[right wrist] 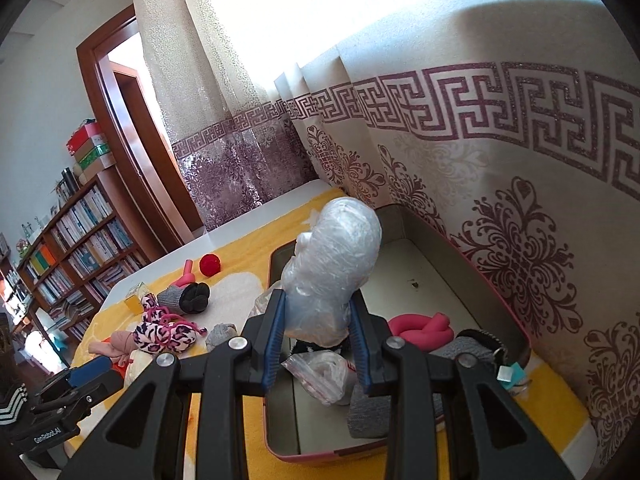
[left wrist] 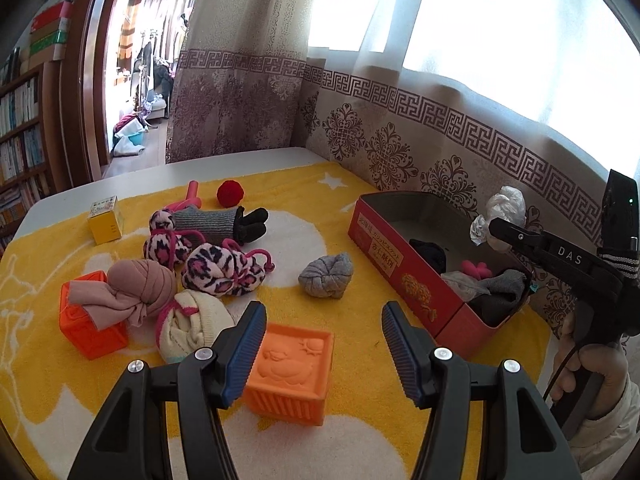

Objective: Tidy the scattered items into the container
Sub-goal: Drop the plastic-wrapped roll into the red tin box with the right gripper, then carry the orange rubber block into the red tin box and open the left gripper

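Note:
My right gripper is shut on a crumpled clear plastic bag and holds it above the red box. The bag and the box also show in the left wrist view. The box holds dark and grey socks, a pink toy and a zip bag. My left gripper is open and empty, over an orange embossed cube. On the yellow towel lie a grey sock ball, leopard-print socks and a cream sock roll.
Further left are a second orange cube under a pink cloth bundle, a yellow carton, a grey-black glove, a pink stick and a red ball. A patterned curtain hangs behind the box.

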Available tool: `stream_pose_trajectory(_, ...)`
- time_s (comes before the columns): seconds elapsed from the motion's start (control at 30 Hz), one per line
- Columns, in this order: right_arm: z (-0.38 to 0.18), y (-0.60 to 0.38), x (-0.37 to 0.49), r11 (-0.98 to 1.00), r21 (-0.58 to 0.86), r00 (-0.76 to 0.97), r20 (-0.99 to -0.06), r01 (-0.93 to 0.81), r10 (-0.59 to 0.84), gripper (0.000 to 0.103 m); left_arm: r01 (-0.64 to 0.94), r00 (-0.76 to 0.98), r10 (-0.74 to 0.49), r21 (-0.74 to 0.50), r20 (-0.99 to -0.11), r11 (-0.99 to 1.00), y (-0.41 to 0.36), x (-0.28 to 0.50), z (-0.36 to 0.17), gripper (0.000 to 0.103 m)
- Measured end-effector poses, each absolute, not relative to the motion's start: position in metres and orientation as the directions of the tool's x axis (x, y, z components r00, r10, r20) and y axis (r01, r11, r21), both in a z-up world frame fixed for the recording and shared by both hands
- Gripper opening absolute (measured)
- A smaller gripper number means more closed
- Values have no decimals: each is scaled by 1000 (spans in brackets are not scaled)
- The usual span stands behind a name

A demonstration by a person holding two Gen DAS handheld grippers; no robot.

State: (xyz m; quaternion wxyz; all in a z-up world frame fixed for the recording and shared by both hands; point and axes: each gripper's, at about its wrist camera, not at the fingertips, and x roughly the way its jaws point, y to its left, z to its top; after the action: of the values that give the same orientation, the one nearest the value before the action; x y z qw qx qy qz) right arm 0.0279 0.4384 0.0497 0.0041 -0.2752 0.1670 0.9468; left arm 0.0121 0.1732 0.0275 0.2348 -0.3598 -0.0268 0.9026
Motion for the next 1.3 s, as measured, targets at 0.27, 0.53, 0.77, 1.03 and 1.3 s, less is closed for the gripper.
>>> stream_pose_trajectory(0.27, 39, 448, 18, -936, 327, -828, -555, -132, -77, 37, -348, -603, 386, -205, -698, -915, 165, 10, 0, 62)
stream_pose_trajectory(0.53, 43, 454, 26, -929, 327, -848, -530, -175, -27, 79, -360, -571, 375, -188, -730, -914, 171, 7, -16, 70)
stream_pose_trajectory(0.77, 41, 449, 25, -929, 334, -844, -534, -160, -47, 79, -360, -560, 390, -209, -731, -909, 173, 1, -24, 60)
stream_pose_trajectory(1.03, 43, 447, 30, -932, 333, -854, -517, -147, -50, 79, -375, -586, 409, -214, -700, -902, 181, 0, -6, 59)
stream_pose_trajectory(1.3, 53, 460, 40, -919, 357, -877, -480, -170, -24, 79, -480, -593, 501, -222, -631, -849, 224, -7, 35, 59)
